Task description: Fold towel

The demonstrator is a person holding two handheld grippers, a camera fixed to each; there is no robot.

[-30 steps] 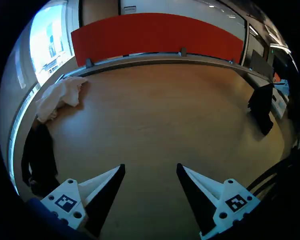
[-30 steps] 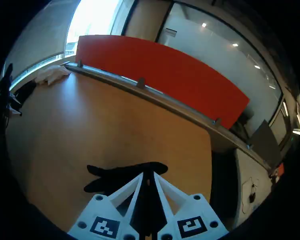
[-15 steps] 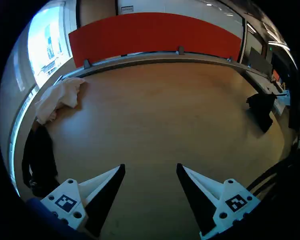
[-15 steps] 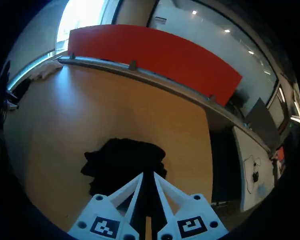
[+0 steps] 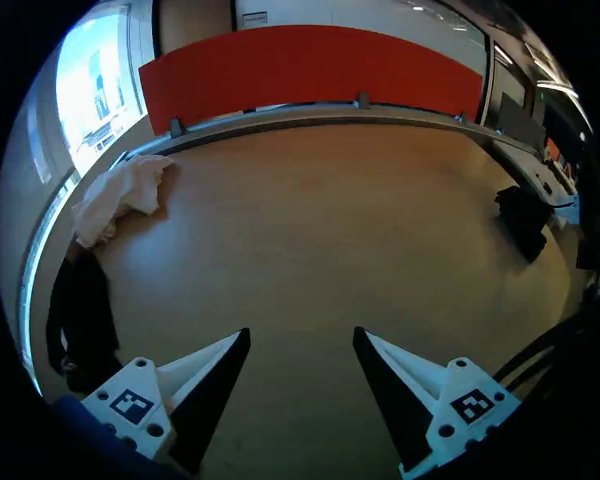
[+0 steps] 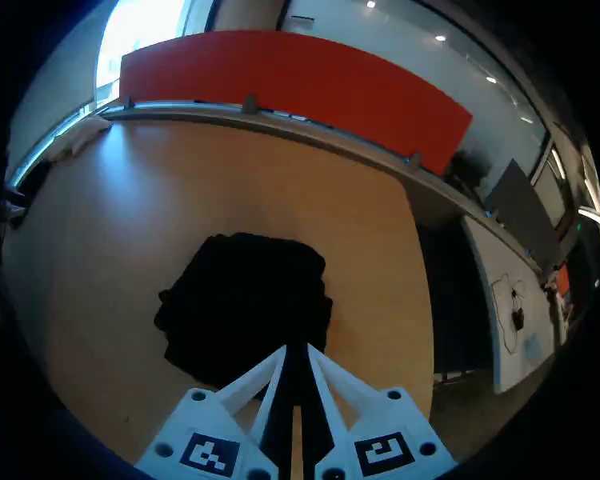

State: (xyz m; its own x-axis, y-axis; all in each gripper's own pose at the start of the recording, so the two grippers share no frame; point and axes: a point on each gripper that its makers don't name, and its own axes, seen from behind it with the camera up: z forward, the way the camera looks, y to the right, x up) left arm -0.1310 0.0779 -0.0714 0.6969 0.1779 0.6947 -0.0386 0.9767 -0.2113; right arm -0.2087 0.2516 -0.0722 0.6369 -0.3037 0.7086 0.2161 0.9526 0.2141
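On the wooden surface (image 6: pixel 100 240), our right claw (image 6: pixel 298 350) seems pinched on the crumpled black cloth towel (image 6: pixel 244 300); our left claw (image 5: pixel 300 331) gapes empty.

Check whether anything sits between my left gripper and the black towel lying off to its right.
Nothing visible does. From the left gripper, bare wooden table runs all the way to the black towel. The white cloth heap lies on the opposite side, away from that path.

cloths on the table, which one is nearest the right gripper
The black towel spread flat at the right gripper's fingertips. The white cloth and the other dark cloth lie far off at the table's left edge.
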